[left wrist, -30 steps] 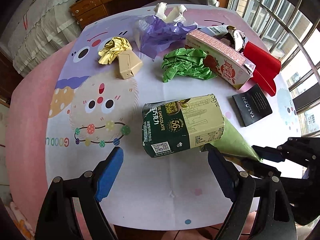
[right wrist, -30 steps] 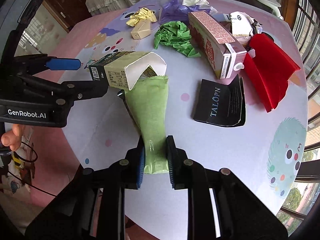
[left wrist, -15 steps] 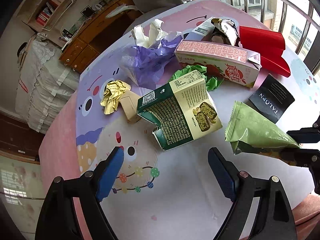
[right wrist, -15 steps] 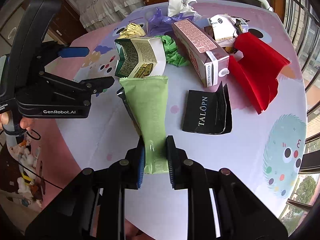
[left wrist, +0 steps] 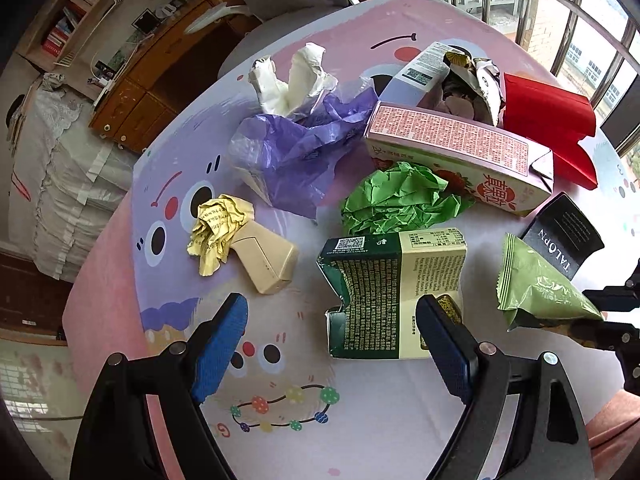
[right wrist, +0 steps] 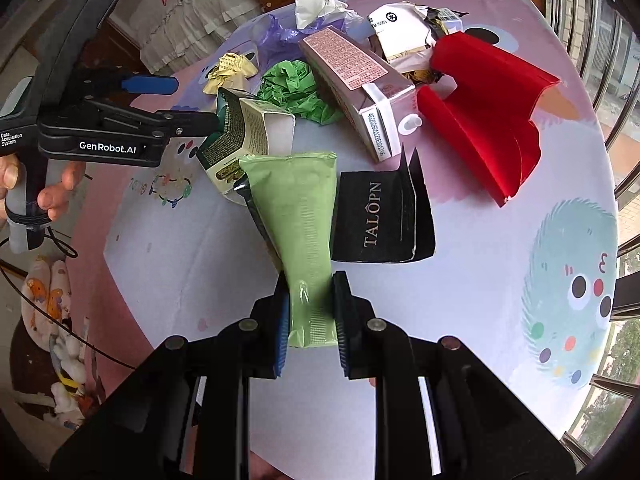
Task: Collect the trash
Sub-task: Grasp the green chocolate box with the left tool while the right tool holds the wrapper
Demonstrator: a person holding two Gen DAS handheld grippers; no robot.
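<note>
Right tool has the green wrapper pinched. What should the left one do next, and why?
Probably ease the left tool forward and to its right, then close on the green chocolate box. Its fingers stand wide open, and the box lies on the table with only its near right corner behind the right finger. The right tool is already shut on the green wrapper, so the box falls to the left.

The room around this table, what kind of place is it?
Probably a room in a home: a cartoon-print tablecloth on a round table, a wooden desk with bookshelves behind, and barred windows.
</note>
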